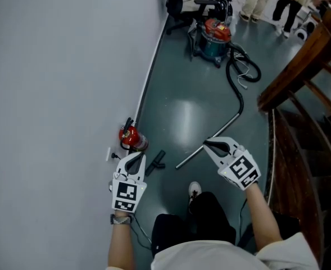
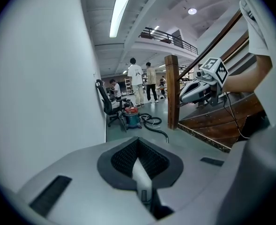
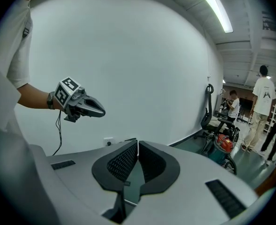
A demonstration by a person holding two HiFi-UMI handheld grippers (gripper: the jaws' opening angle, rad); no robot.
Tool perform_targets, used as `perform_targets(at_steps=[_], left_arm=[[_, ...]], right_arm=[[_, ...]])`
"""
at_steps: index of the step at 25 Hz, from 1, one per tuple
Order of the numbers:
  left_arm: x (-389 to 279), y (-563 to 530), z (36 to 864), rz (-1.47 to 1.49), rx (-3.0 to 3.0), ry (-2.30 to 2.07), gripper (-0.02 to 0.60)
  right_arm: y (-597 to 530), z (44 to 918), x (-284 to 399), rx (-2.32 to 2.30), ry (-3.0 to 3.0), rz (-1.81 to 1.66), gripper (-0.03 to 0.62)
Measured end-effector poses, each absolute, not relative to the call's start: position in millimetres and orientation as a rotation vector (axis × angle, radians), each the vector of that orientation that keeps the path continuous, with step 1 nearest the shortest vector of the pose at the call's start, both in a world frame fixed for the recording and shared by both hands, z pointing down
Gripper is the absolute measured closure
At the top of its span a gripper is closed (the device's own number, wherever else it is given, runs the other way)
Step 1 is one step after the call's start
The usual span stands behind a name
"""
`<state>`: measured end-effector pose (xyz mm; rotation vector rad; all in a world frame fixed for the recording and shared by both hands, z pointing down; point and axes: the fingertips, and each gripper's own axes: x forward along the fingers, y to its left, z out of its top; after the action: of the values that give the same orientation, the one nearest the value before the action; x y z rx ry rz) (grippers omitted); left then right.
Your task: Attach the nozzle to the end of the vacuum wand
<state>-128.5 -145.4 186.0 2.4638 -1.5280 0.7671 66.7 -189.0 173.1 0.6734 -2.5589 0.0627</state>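
**Gripper state.** The left gripper [image 1: 135,155] was fully closed, pads pressed together, with nothing held. It sat left of centre in the lower half of the head view. The right gripper [image 1: 208,143] was also closed and empty, right of centre.

**Task items.** The vacuum wand [image 1: 189,158] lay on the grey floor [image 1: 182,111], running diagonally from lower centre toward the upper right. The right gripper's tips overlapped the wand in the frame; contact could not be determined. The black nozzle [image 1: 155,163] lay on the floor between the left gripper and the wand's free end, apart from both.

**Surroundings.** The black hose [image 1: 236,79] ran from the wand to the vacuum canister [image 1: 213,38] at upper centre. A red object [image 1: 130,136] stood against the white wall [image 1: 58,83], just above the left gripper.
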Motion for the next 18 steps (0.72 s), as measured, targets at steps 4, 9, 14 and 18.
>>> perform_targets(at_steps=[4,9,14,18], left_arm=[[-134.8,-152.5,211.2,0.77,2.461,-1.53,0.583],[-144.8,-159.5,244.5,0.764,2.445,-1.546,0.583],[-150.6,-165.1,276.0,0.761,2.439,-1.556,0.583],[-156.9,-171.6,311.5,0.764,2.432,-1.573,0.583]], right_arm=[[-195.8,195.2,56.8,0.656,-2.573,0.062,0.565],[-202.6,227.3,48.8,0.644,-2.575,0.062,0.565],[-210.2,257.9,49.8,0.642,-2.576,0.047,0.565],[-219.3,286.9,48.4,0.674,-2.59,0.02,0.565]])
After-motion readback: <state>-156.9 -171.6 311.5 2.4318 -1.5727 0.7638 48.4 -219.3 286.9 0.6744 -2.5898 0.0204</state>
